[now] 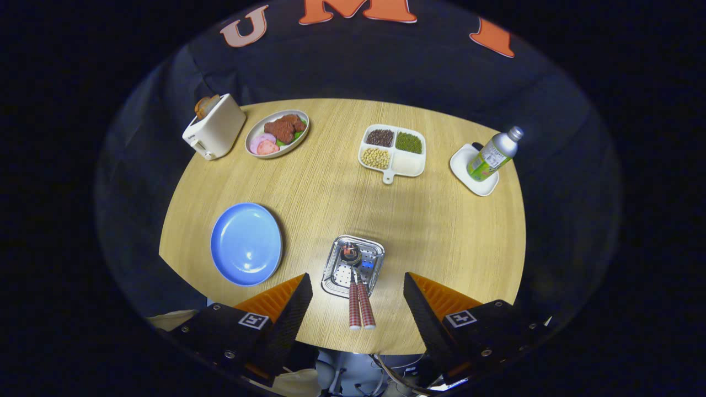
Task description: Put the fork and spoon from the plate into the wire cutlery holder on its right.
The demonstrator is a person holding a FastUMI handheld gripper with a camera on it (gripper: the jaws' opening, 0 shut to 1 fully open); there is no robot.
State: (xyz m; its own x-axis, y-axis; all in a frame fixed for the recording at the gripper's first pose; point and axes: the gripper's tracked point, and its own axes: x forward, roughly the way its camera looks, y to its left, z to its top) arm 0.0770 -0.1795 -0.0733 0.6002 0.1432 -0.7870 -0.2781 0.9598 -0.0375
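We look down over a round wooden table (331, 187) with the gripper (357, 309) held high above its near edge, fingers spread wide and grasping nothing. Between and just ahead of the fingers stands the wire cutlery holder (353, 266), and both pieces already sit in it: two handles with a red checked pattern (360, 306) lean out side by side toward us, their heads down inside the basket. We cannot tell which is the fork and which the spoon, since the heads are small and dark. To the left of the holder the blue plate (246, 243) lies bare.

By our judgement the task is at its end: both utensils are delivered and the claw is released. What is left calls only for drawing the gripper clear without brushing the leaning handles.

Farther off stand a toaster (214, 132), a plate of food (277, 133), a divided tray of beans (392, 151) and a bottle on a white dish (492, 154).
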